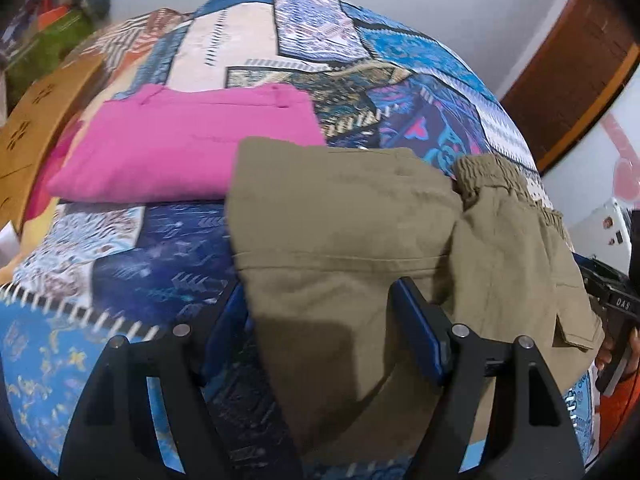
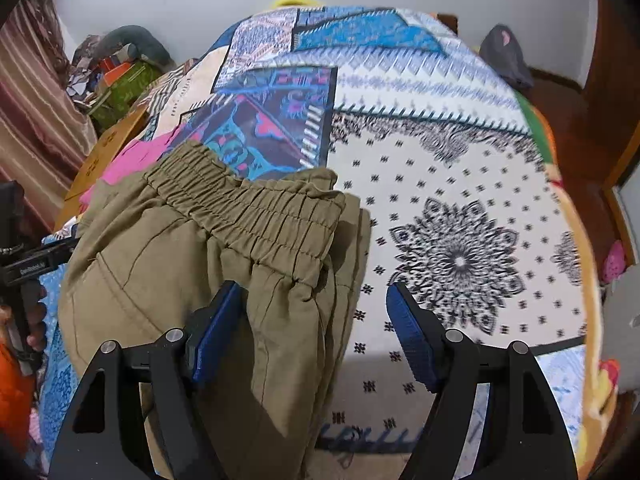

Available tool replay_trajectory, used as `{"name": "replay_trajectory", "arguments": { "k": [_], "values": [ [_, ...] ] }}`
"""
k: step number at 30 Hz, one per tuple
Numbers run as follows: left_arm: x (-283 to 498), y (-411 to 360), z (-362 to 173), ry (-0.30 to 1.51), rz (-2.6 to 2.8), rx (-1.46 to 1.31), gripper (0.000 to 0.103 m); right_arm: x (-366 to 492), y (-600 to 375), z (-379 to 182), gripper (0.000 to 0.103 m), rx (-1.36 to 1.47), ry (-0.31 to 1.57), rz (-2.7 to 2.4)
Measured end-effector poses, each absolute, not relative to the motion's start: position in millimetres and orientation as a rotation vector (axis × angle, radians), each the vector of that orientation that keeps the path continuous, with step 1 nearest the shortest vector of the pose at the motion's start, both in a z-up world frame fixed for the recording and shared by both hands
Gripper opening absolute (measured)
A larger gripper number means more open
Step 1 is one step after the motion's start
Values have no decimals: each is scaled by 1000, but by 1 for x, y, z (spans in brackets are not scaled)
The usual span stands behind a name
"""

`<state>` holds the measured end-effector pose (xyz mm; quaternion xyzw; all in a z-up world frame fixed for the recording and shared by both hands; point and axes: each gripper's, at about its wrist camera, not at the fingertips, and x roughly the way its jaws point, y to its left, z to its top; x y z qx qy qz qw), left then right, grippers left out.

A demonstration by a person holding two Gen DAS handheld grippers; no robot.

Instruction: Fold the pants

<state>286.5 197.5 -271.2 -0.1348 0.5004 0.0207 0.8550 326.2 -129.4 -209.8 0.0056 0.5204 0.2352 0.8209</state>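
Sprawling olive pants (image 1: 344, 216), loosely folded

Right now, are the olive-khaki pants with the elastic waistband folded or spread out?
Partly folded: the olive-khaki pants are doubled over, one layer overlapping toward the gathered waistband, still rumpled, unlike the flat pink folded garment beside them.

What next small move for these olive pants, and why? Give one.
Probably close the right gripper on the waistband edge: its jaws stand open around the olive pants near the elastic waistband, while the left gripper straddles the folded leg end, also open.
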Motion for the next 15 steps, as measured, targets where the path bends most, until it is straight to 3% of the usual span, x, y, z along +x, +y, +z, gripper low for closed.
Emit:
{"name": "replay_trajectory", "arguments": {
  "k": [7,15],
  "values": [
    [305,210,-285,1078,3,-399,74,339,-133,-225,71,67,1148,548],
    [313,210,-285,1070,-40,-422,51,344,-127,-225,54,73,1150,577]
  ]
}}
